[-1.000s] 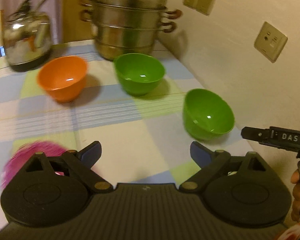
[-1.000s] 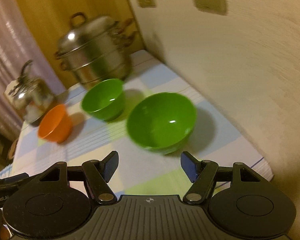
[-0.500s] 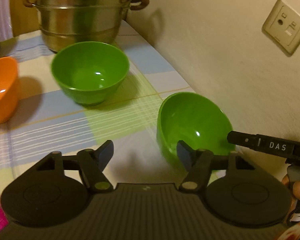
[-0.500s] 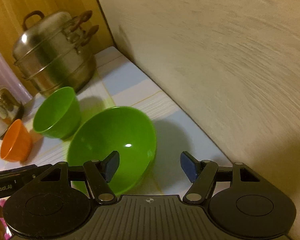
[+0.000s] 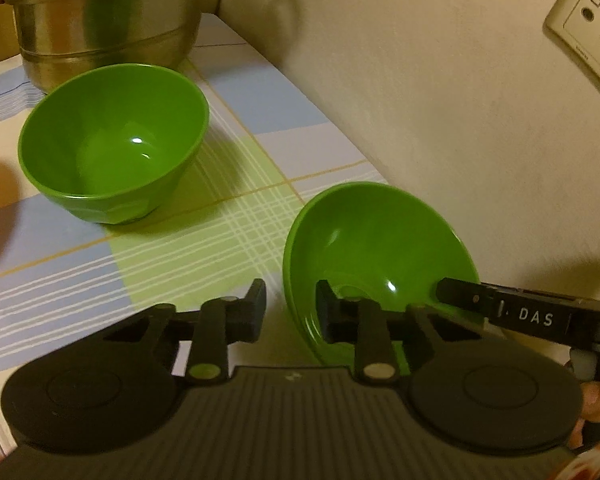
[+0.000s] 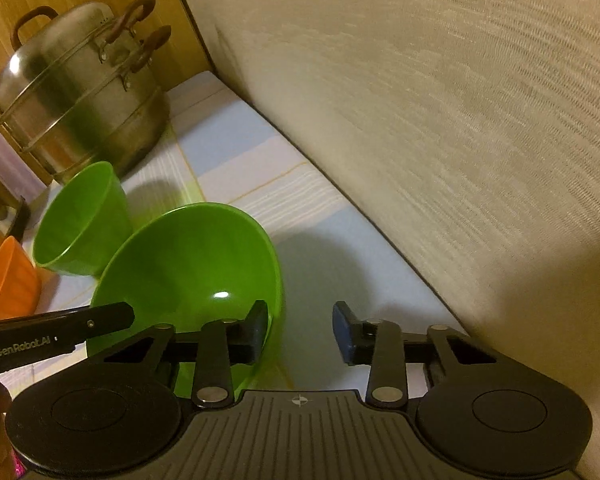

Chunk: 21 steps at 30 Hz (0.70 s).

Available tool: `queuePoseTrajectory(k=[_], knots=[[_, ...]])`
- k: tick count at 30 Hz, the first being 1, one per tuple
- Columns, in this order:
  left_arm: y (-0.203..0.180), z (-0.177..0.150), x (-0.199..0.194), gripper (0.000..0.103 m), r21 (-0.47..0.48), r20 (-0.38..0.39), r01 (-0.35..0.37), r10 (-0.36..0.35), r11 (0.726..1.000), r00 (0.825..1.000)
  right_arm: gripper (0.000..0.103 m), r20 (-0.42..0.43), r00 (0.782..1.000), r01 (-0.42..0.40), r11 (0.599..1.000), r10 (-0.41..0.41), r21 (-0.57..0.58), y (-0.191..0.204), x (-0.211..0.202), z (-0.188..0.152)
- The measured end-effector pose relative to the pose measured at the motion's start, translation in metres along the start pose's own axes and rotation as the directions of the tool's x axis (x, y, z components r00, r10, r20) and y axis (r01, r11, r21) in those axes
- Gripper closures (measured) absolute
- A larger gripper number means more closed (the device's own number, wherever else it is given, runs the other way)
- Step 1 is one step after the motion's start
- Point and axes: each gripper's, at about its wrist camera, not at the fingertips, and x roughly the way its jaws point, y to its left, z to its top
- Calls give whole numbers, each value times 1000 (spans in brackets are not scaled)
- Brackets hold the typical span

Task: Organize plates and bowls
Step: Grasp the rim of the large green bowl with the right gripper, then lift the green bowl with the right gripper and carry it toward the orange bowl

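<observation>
Bowls, unstacked: nothing is yet nested. Near green bowl [image 5: 376, 248], tilted, is straddled at its rim by the left hand-held gripper [image 5: 290, 312] and right hand-held gripper [image 6: 300, 332], both part-open, neither clamped. Second green bowl [image 5: 112, 144] and orange bowl [image 6: 6, 280] sit beyond it, toward the steamer pot [image 6: 80, 88], awaiting stacking.

2 green bowls [image 5: 112, 144], orange bowl [image 6: 6, 280], pastel checked tablecloth [image 5: 240, 216]

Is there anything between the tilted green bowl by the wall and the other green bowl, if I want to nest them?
Nothing visible. Bare checked tablecloth lies between the tilted green bowl and the upright green bowl. The steamer pot stands behind it, out of that path. Both tongs straddle the tilted bowl's rim.
</observation>
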Motion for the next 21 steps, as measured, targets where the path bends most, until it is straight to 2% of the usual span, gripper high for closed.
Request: queuePoseTrajectory(k=[4,8,14,21], knots=[[-1,-2,3,92,17,-9,-4,5,1000,1000,78,-3,1000,-13,1000,13,0,3,0,0],[-3,-2,3,93,23,-14,-13,13,1000,1000,93,-8,1000,-25,1000,25,-5,9,0,1],[-3,-3,-1,94,29,-27,-14,15,999,1000,94,-25,1000,-12,1000,12,-7,13,-2,2],[5,-2,-29,94,28,-4,-36,36,999,999,94,-24,999,-32,999,31,-43,37,-20,6]])
